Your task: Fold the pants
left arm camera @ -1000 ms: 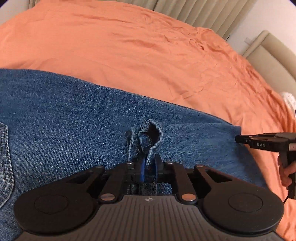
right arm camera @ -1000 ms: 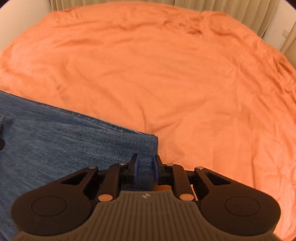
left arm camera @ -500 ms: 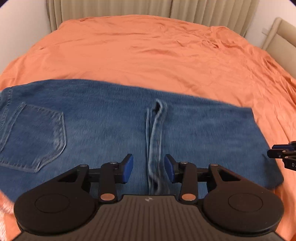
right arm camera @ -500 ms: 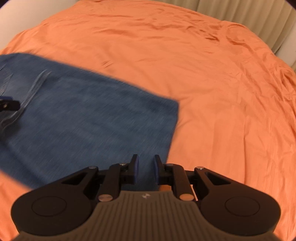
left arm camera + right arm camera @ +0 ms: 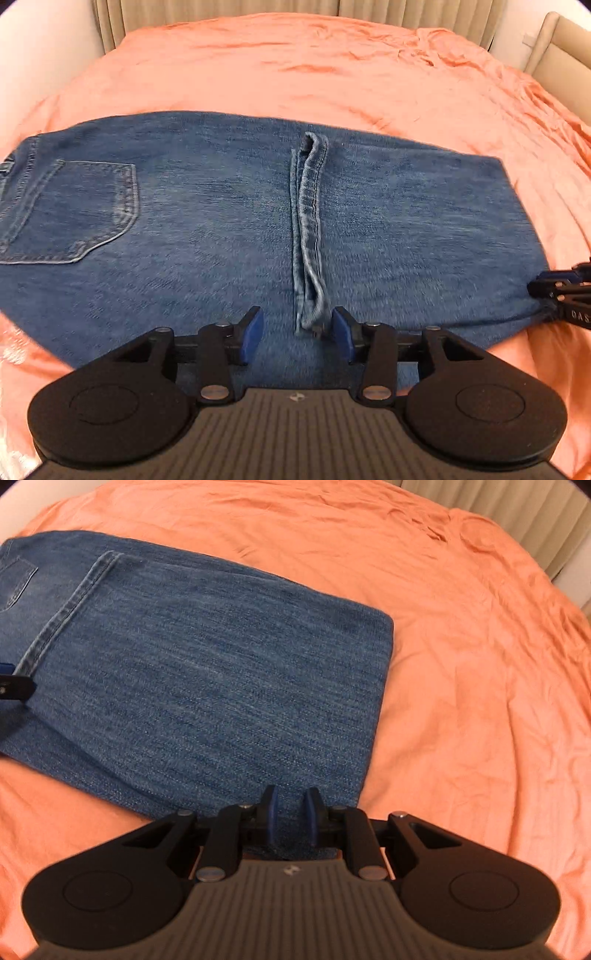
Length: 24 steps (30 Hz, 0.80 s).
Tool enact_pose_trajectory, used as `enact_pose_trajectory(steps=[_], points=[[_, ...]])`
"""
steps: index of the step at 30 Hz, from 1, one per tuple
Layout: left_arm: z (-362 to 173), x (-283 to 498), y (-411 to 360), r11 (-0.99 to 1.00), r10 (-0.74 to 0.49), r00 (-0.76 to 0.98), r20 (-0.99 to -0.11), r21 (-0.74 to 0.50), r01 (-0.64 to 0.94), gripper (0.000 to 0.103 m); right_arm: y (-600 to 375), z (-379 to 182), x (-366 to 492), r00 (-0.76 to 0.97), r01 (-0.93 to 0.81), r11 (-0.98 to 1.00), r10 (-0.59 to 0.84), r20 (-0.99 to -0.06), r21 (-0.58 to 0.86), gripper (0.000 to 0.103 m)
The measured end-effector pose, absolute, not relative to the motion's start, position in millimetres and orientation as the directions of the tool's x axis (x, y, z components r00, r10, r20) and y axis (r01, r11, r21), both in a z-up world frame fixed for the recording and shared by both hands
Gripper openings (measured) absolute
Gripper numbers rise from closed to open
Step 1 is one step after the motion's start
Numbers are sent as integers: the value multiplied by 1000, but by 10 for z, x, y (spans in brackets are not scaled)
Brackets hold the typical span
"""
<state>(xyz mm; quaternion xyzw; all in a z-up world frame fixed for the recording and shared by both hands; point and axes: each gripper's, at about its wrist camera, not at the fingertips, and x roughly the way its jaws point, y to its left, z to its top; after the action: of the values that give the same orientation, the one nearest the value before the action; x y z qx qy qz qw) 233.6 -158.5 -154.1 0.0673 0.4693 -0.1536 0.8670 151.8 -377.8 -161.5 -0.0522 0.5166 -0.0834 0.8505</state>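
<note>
The pants [image 5: 229, 236] lie folded on the orange bed [image 5: 332, 74], hems [image 5: 308, 229] across the middle. Left tool [image 5: 297, 334] spread, empty; right tool [image 5: 291, 812] narrowly parted over the fold corner — seemingly gripping nothing. One fold looks done — next probably calls for regrasping that folded end.

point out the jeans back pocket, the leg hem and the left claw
back pocket [image 5: 85, 210], left wrist view, middle of the stitched patch
leg hem [image 5: 308, 229], left wrist view, middle of the hem
left claw [image 5: 297, 334], left wrist view, midway between its fingertips

Count, bed top
One pair of jeans [image 5: 229, 221], one back pocket [image 5: 74, 214] showing; two grippers; one orange bed [image 5: 332, 74].
</note>
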Motion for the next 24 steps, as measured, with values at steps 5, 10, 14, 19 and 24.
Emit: enact_pose_trajectory(steps=[5,10,14,19,24], points=[[-1212,2258,-1247,954,-222,521,-824,-72,292,52,-3689,-1312,1447,510,48,985,-165,-844,-163,13],[-830,2335,-778,959,-243,532,-812,-119,256,54,-3485,-1066,1419,553,-61,983,-113,-825,-175,16],[-600,2466,-226,959,-268,516,-813,-178,219,56,-3273,-929,1491,575,-138,975,-63,-816,-173,17],[-396,2624,473,975,-218,537,-815,-158,157,56,-2972,-847,1678,603,-206,958,-35,-797,-198,17],[-435,2874,1157,979,-190,536,-823,-203,36,58,-2708,-845,1826,608,-257,945,-7,-794,-205,17]])
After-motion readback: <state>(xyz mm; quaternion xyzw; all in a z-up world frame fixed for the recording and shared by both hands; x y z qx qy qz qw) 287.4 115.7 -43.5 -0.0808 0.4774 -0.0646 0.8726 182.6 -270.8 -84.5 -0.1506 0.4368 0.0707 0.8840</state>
